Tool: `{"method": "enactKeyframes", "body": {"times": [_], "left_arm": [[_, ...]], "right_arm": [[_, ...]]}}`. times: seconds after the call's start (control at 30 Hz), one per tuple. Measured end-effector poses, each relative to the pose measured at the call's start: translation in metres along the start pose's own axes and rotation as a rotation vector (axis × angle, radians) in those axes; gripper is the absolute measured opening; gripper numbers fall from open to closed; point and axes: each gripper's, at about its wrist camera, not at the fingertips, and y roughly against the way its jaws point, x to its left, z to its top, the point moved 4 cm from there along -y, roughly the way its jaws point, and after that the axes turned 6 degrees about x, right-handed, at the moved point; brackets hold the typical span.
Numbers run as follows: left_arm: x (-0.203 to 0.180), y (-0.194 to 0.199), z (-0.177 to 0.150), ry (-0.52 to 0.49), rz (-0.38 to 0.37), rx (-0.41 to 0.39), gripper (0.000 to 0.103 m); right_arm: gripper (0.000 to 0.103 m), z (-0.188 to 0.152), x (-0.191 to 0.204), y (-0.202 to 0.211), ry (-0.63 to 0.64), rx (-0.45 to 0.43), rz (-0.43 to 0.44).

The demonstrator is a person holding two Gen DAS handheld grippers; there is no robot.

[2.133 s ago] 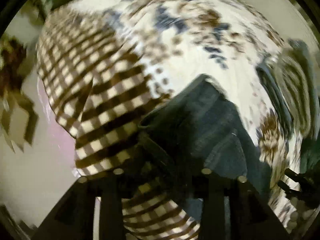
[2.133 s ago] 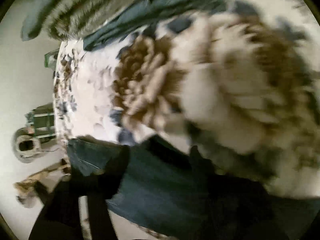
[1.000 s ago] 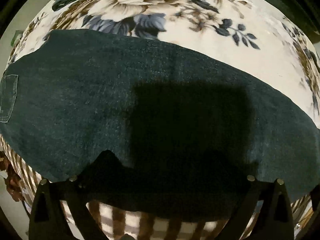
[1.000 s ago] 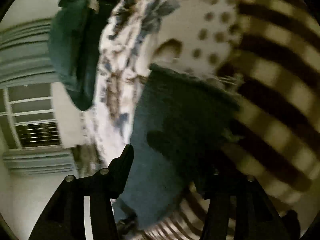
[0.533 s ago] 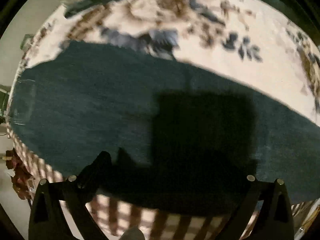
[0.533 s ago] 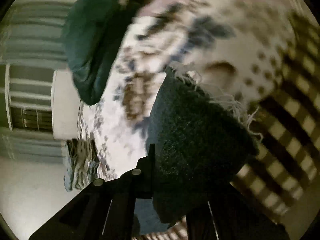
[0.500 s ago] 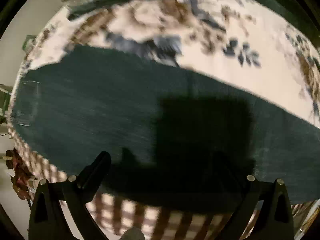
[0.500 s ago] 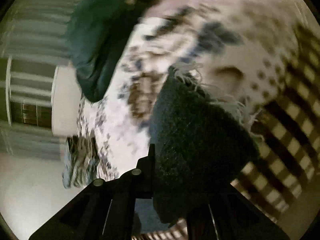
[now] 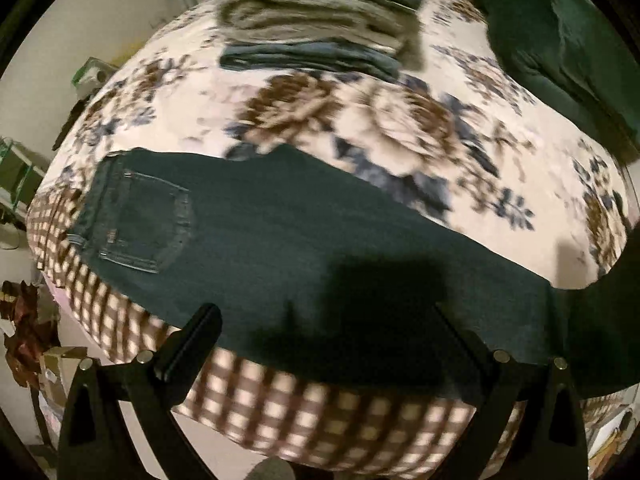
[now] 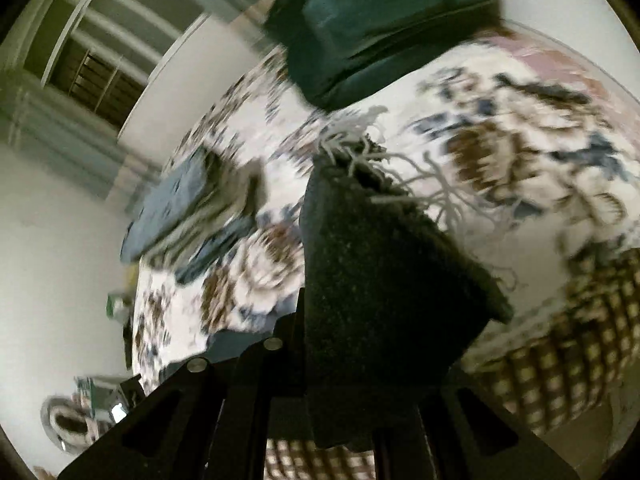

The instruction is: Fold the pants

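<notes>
Dark blue jeans (image 9: 304,236) lie flat along the near edge of the flowered bed (image 9: 400,128), back pocket (image 9: 148,224) at the left, legs running right. My left gripper (image 9: 328,332) is open and empty, above the jeans' near edge. My right gripper (image 10: 360,360) is shut on the frayed leg hem of the jeans (image 10: 380,264) and holds it lifted above the bed.
A stack of folded pants (image 9: 320,16) sits at the far side of the bed, also in the right wrist view (image 10: 192,208). A dark green pillow (image 9: 560,48) lies at the far right. A checked border (image 9: 320,408) hangs over the bed's near edge.
My left gripper has pulled back and up, so the whole jeans and the far stack now show. My right gripper has lifted the leg hem and swung it over the bed.
</notes>
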Motion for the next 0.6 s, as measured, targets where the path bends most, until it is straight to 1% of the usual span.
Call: {"method": "enactKeyframes", "body": {"times": [0.07,0.13,0.27,0.33,0.37,0.47,0.5,0.53,0.57,0.6], "left_arm": [[0.018,-0.003,0.002,0.020,0.002,0.000,0.103],[0.045,-0.008,0.002,0.046,0.016,0.006,0.103],[0.095,-0.023,-0.004,0.091,0.056,0.030,0.103],[0.122,-0.030,-0.009,0.117,0.073,0.048,0.103],[0.133,-0.033,-0.011,0.130,0.080,0.055,0.103],[0.165,-0.037,-0.016,0.166,0.102,0.075,0.103],[0.176,-0.036,-0.018,0.178,0.112,0.077,0.103],[0.182,-0.035,-0.018,0.186,0.117,0.077,0.103],[0.189,-0.033,-0.017,0.200,0.126,0.078,0.103],[0.194,-0.032,-0.017,0.213,0.128,0.080,0.103]], "right_arm": [[0.007,-0.015,0.032,-0.027,0.038,0.037,-0.003],[0.007,-0.028,0.051,-0.053,0.062,0.072,-0.005],[0.007,-0.069,0.089,-0.121,0.119,0.179,-0.029],[0.007,-0.088,0.099,-0.151,0.141,0.228,-0.044],[0.007,-0.101,0.106,-0.171,0.160,0.258,-0.067],[0.008,-0.128,0.112,-0.214,0.210,0.323,-0.125],[0.012,-0.138,0.115,-0.230,0.217,0.359,-0.153],[0.017,-0.148,0.118,-0.244,0.217,0.399,-0.182],[0.031,-0.153,0.120,-0.253,0.216,0.428,-0.195],[0.038,-0.161,0.126,-0.261,0.213,0.457,-0.184]]}}
